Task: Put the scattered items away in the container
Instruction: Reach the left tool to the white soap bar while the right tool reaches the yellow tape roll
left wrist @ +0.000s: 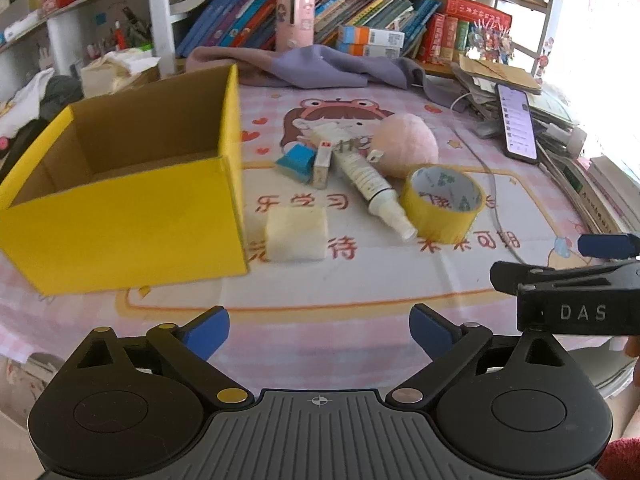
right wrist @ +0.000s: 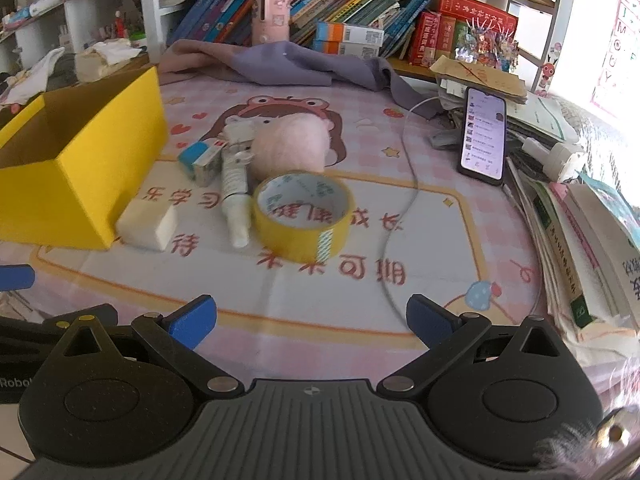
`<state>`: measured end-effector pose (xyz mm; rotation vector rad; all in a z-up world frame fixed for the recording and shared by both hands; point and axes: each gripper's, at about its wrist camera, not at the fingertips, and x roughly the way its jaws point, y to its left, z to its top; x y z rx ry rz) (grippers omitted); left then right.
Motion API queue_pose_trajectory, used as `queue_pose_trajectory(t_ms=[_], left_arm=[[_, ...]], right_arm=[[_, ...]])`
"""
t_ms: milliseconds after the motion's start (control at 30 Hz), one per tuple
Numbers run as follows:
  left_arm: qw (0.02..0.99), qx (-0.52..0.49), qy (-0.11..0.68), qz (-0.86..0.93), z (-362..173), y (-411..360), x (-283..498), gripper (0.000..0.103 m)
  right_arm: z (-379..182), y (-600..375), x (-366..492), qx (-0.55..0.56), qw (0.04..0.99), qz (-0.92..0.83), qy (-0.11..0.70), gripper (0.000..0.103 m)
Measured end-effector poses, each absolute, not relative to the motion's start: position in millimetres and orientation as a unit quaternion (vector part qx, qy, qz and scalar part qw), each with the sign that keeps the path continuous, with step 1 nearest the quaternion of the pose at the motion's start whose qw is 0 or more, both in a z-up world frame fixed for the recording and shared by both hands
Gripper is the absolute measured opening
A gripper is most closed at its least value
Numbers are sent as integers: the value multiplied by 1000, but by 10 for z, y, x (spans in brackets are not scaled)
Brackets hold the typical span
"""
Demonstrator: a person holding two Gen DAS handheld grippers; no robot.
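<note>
An open yellow cardboard box [left wrist: 120, 216] [right wrist: 76, 172] stands at the left, empty as far as I see. Right of it lie a pale sponge block [left wrist: 295, 234] [right wrist: 147, 225], a white tube [left wrist: 372, 184] [right wrist: 235, 196], a yellow tape roll [left wrist: 442, 202] [right wrist: 303, 216], a pink fluffy ball [left wrist: 406, 145] [right wrist: 292, 149], and a small blue-and-white box [left wrist: 310, 162] [right wrist: 202, 160]. My left gripper [left wrist: 319, 330] is open and empty, near the mat's front edge. My right gripper [right wrist: 311, 320] is open and empty, in front of the tape roll.
A phone [left wrist: 517, 126] [right wrist: 484, 134] leans on piles of books and papers at the right, with a white cable [right wrist: 404, 216] across the mat. A purple cloth [left wrist: 320, 66] and a shelf of books are behind. The right gripper's side [left wrist: 576, 296] shows in the left wrist view.
</note>
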<state>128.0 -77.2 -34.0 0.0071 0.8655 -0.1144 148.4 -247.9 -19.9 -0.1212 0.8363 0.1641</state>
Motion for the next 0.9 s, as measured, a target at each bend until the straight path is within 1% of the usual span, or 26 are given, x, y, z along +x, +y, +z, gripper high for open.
queue_pose_trajectory(t_ms=[200,400,467,633,767,900], left_arm=[[907,16,416,-57,-350,-973,1437,95],[912,45,406,-31,-372,-1160,1627,88],[913,54,403,-20,-387,-1214,1703,84],[912,79,403,14,-436,-1318,1869,79],[907,101,405,46,-497,-1372,2003,79],[899,103,420,67,-575,-1365,2130,79]], right_arm=[[-189,-2577,1712,-68,907,90,405,103],[-208,-2629,1996,-81,901,117,409,103],[-215,-2637,2095,-86,899,127,410,103],[-243,-2632,2350,-98,891,160,413,103],[-300,-2595,2550,-109,881,193,419,103],[-366,-2535,2718,-119,870,217,426,103]])
